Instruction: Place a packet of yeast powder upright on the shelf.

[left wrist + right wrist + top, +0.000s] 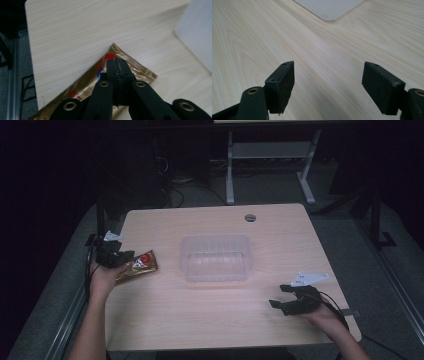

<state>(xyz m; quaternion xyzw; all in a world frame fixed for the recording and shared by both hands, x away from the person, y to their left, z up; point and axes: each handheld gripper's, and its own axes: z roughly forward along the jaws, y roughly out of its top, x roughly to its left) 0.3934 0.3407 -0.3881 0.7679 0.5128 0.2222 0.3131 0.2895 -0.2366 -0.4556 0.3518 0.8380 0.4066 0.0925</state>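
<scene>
A gold snack packet (142, 265) with a red and blue mark lies at the left edge of the wooden table (200, 315). My left gripper (130, 257) is shut on its near side. In the left gripper view the two black jaws press together (117, 62) over the crinkled foil packet (141, 71), whose lower corner sticks out past the table edge. At the front right my right gripper (277, 296) stands open, low over bare wood. In the right gripper view nothing lies between its wide-apart jaws (328, 75).
A clear plastic container (216, 257) stands in the middle of the table, between the two grippers; its frosted wall (197, 35) and a corner (329, 7) show in the gripper views. A round cable hole (250, 217) sits at the far edge. Dark floor surrounds the table.
</scene>
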